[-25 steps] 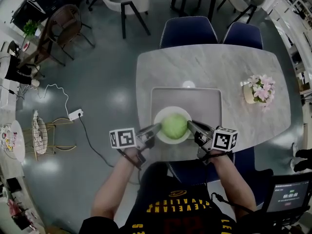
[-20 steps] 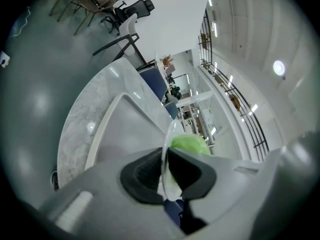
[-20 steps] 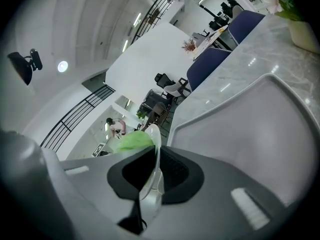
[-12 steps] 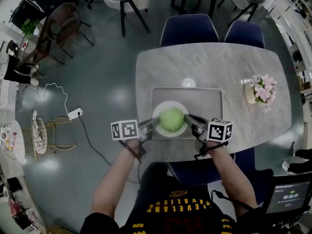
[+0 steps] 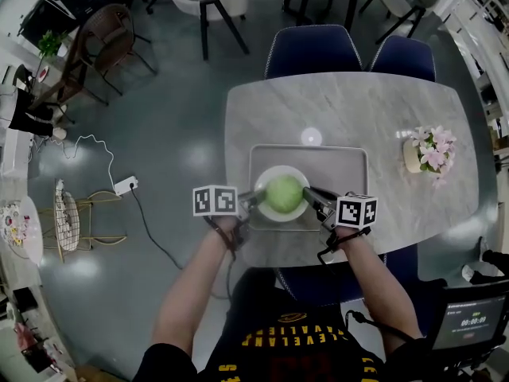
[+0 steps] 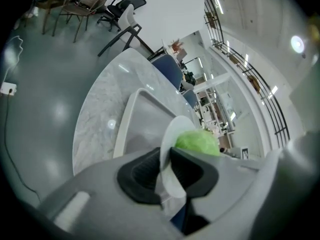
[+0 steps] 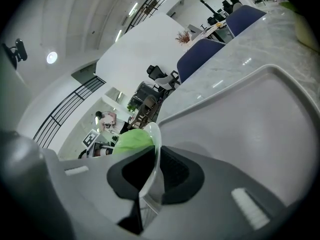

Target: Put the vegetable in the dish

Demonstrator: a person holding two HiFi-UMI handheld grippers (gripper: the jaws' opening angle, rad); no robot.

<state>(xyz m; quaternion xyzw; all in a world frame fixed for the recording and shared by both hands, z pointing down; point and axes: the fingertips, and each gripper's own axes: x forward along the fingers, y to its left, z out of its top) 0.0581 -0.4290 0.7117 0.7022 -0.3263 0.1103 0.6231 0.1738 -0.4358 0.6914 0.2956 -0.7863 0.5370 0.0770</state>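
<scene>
A round green cabbage (image 5: 285,194) sits in a white dish (image 5: 273,171) over the near part of a grey tray (image 5: 342,169) on the marble table (image 5: 358,110). My left gripper (image 5: 250,202) is shut on the dish's left rim, and my right gripper (image 5: 309,196) is shut on its right rim. In the left gripper view the thin white dish (image 6: 175,129) rim stands between the dark pads of the left gripper (image 6: 167,167), the cabbage (image 6: 198,143) behind it. In the right gripper view the dish (image 7: 155,134) rim is pinched in the right gripper (image 7: 152,171), with the cabbage (image 7: 131,140) to its left.
A small pot of pink flowers (image 5: 429,151) stands at the table's right. Two blue chairs (image 5: 314,50) (image 5: 402,56) are pushed in at the far side. The tray (image 7: 250,134) floor stretches bare beyond the dish. The table's near edge runs just under my wrists.
Both grippers, still shut on the dish, have carried it with the cabbage away from me, from the tray's near edge farther in over the tray.
</scene>
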